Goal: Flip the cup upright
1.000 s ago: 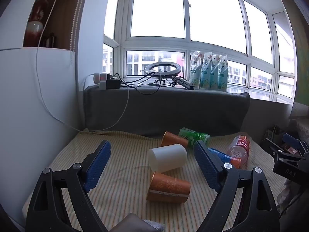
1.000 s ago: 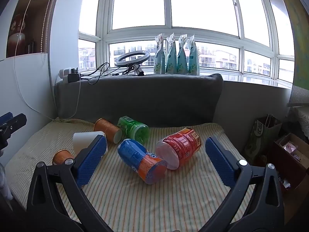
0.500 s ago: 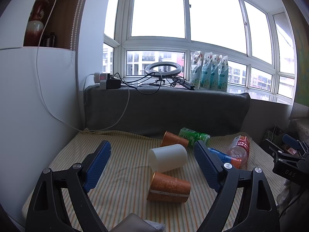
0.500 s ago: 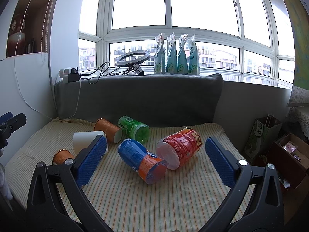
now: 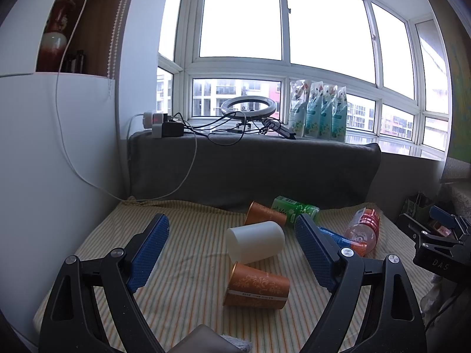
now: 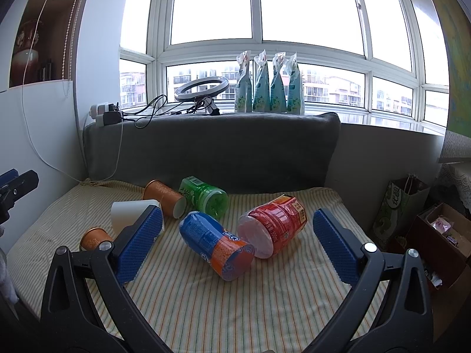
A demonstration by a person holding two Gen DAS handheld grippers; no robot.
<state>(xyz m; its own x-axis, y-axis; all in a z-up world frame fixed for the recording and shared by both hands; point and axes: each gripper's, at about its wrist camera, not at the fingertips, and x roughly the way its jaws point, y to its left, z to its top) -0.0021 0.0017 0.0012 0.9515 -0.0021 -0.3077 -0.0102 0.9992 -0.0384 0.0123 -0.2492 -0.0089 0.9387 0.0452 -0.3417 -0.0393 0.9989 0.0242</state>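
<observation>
Several cups lie on their sides on the striped cloth point(image 5: 182, 253). A white cup point(image 5: 255, 241) and an orange paper cup point(image 5: 256, 286) lie between the fingers of my open, empty left gripper point(image 5: 232, 235); a second orange cup point(image 5: 265, 213) lies behind. In the right wrist view a blue-and-orange cup point(image 6: 216, 245) and a red cup point(image 6: 272, 225) lie between the fingers of my open, empty right gripper point(image 6: 235, 229), with a green cup point(image 6: 204, 195), the white cup point(image 6: 129, 216) and the orange cups point(image 6: 164, 197) to the left.
A grey cushion point(image 6: 212, 147) backs the striped surface, with a ring light point(image 6: 201, 86), cables and pouches point(image 6: 269, 83) on the sill. A white wall point(image 5: 53, 161) is at left. A paper bag point(image 6: 397, 206) and a cardboard box point(image 6: 441, 235) stand at right.
</observation>
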